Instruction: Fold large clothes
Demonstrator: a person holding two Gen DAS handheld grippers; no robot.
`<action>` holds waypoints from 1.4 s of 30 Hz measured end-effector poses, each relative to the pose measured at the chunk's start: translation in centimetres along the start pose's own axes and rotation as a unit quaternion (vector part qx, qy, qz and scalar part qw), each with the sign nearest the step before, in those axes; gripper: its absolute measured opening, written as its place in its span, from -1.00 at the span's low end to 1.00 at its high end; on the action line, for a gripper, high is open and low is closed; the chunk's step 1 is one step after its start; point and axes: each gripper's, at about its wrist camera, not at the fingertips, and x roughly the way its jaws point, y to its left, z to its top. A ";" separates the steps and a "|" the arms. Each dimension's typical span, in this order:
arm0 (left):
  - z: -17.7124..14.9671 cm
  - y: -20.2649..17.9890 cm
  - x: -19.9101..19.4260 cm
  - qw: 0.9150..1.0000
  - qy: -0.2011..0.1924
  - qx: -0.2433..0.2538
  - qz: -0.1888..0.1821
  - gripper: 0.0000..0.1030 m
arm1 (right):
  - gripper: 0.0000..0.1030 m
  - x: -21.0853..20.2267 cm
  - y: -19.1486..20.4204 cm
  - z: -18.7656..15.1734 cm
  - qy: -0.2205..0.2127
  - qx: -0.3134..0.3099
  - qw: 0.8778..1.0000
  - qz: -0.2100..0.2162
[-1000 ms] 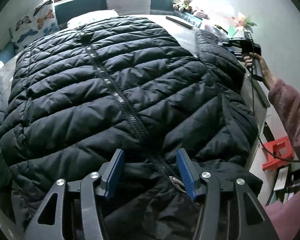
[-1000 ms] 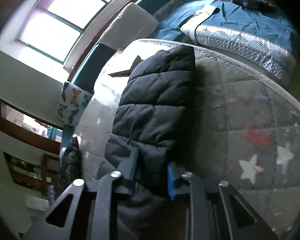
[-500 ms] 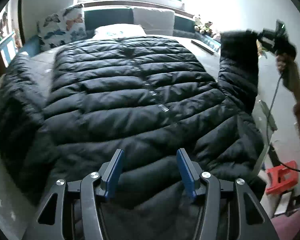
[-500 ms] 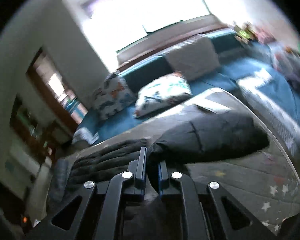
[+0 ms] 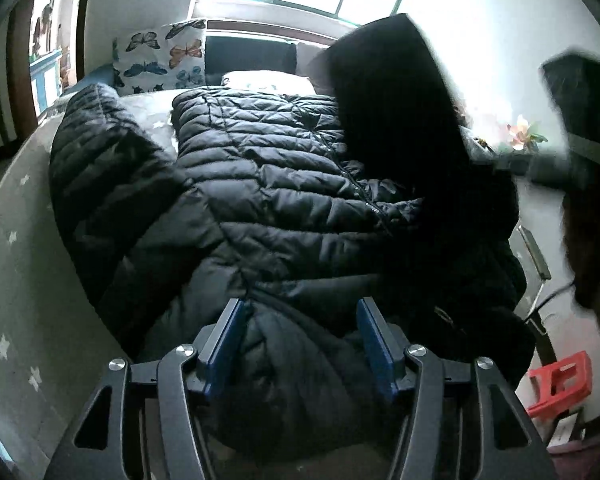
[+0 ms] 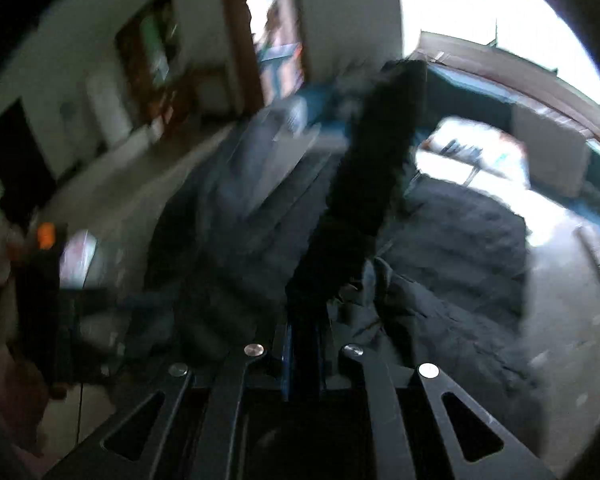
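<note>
A: Right wrist view: right gripper (image 6: 306, 344) pinching the sleeve (image 6: 364, 184), now lifted and swung across above the jacket (image 6: 452, 240); half a second ago held lower, out to the side.

B: Left gripper (image 5: 300, 344)?

A: Spread, jaws just opened a little further, hem bulging up between the pads, not clearly pressed. Jacket flat on the mattress (image 5: 16, 248) ahead of it.

B: Meaning?

A: Probably sleeve fold half done; laying down next.

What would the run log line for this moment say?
stage: folding sleeve over jacket | right gripper: shut on sleeve, lifted | left gripper: open over hem | bed: jacket spread
</note>
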 end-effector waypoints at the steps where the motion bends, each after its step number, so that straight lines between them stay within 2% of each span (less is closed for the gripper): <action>1: -0.3 0.0 -0.1 1.000 -0.001 -0.001 0.000 0.20 | -0.78 1.9 1.5 -1.0 0.024 -0.011 1.000 0.006; 3: -0.7 0.1 -0.3 1.000 -0.003 -0.002 0.002 0.20 | -0.73 5.0 3.8 -2.7 0.072 -0.034 0.997 0.013; 5: -1.0 0.2 -0.5 1.000 -0.004 -0.003 0.002 0.20 | -0.70 6.2 4.6 -3.8 0.099 -0.046 0.994 0.018; 7: -1.1 0.3 -0.6 1.000 -0.004 -0.006 0.002 0.20 | -0.70 5.8 4.7 -3.7 0.099 -0.061 0.993 0.013; 9: -0.7 0.3 -0.8 1.000 -0.008 -0.012 0.001 0.20 | -0.64 4.1 4.5 -2.9 0.092 -0.060 0.994 0.026; 12: 0.0 0.2 -1.5 1.000 -0.020 -0.014 0.003 0.20 | -0.28 0.6 4.0 -1.7 0.062 -0.058 0.994 0.062; 14: 0.5 0.1 -2.1 0.999 -0.029 -0.013 0.008 0.20 | 0.24 -1.3 4.1 -1.6 0.035 -0.052 0.995 0.074; 16: 1.3 0.2 -2.5 0.999 -0.036 -0.015 0.013 0.20 | 0.40 -3.7 3.2 -1.2 0.006 -0.041 0.995 0.086; 18: 1.8 0.5 -2.9 0.999 -0.041 -0.020 0.021 0.20 | 0.40 -5.1 2.0 -1.4 -0.015 -0.040 0.996 0.073; 20: 2.4 0.9 -3.4 0.998 -0.049 -0.026 0.034 0.20 | 0.40 -5.8 0.1 -1.9 -0.035 -0.039 0.999 0.015; 22: 2.9 1.3 -4.3 0.997 -0.062 -0.032 0.042 0.20 | 0.40 -4.9 -2.8 -2.5 -0.023 -0.007 0.999 -0.027; 27: 4.9 0.9 -5.5 0.995 -0.087 -0.033 0.030 0.20 | 0.40 -0.4 -9.9 -4.9 0.016 0.091 0.993 -0.073; 29: 5.7 0.2 -4.6 0.996 -0.081 -0.021 0.024 0.20 | 0.40 1.3 -11.6 -6.2 0.032 0.115 0.989 -0.084; 30: 6.1 -0.3 -3.6 0.997 -0.073 -0.010 0.023 0.20 | 0.40 2.1 -12.3 -6.9 0.036 0.129 0.988 -0.076; 31: 6.4 -0.7 -2.9 0.997 -0.068 -0.002 0.022 0.20 | 0.40 2.6 -12.6 -7.5 0.039 0.133 0.988 -0.069; 33: 7.1 -1.3 -1.0 0.998 -0.050 0.012 0.026 0.20 | 0.40 3.0 -12.4 -7.9 0.038 0.121 0.989 -0.081; 37: 7.8 -1.2 2.1 0.999 -0.023 0.015 0.024 0.20 | 0.39 1.2 -10.5 -6.2 0.027 0.093 0.991 -0.096; 40: 7.9 -0.7 4.3 0.999 -0.006 0.020 0.031 0.20 | 0.39 0.4 -11.7 -5.8 0.006 0.086 0.991 -0.105; 42: 7.6 0.1 6.1 0.999 0.013 0.015 0.038 0.20 | 0.39 1.8 -12.7 -6.2 0.025 0.101 0.989 -0.105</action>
